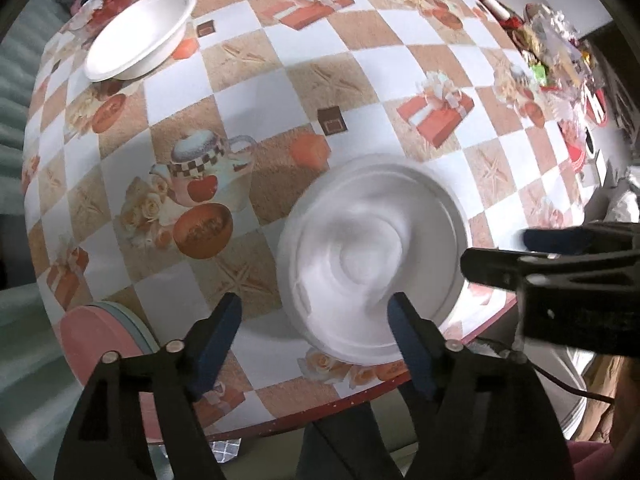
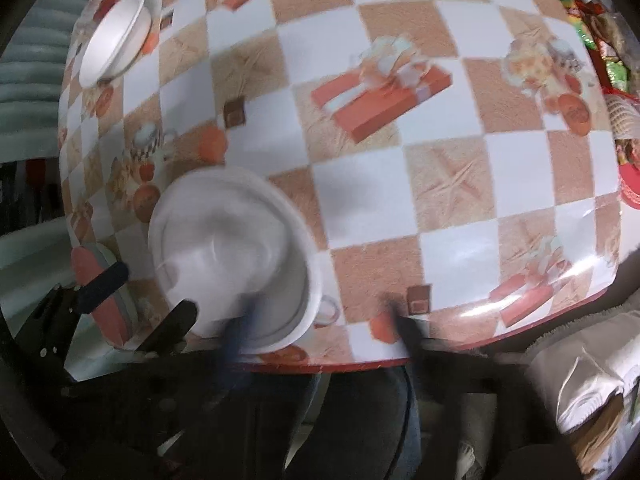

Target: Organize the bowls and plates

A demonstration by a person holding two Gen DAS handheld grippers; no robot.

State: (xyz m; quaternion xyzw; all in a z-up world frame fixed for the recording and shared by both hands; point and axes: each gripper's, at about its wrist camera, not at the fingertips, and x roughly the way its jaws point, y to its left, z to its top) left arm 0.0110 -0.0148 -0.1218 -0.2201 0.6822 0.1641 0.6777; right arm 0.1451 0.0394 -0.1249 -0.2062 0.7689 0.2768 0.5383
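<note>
While the white plate (image 1: pixel 376 256) lies flat near the front edge of the bench (image 1: pixel 248 80), which wears a checkered cloth printed with gift boxes and teapots, the left tongs (image 1: pixel 316 320) hang just above its near rim with jaws spread wide and nothing between them. The right tongs (image 2: pixel 320 320) are badly blurred, but their fingers stand well apart over the bench edge, just right of the plate, gripping nothing. A white bowl (image 1: pixel 140 34) rests at the far left corner, and a pink-topped stack of plates (image 1: pixel 100 340) sits at the near left edge.
</note>
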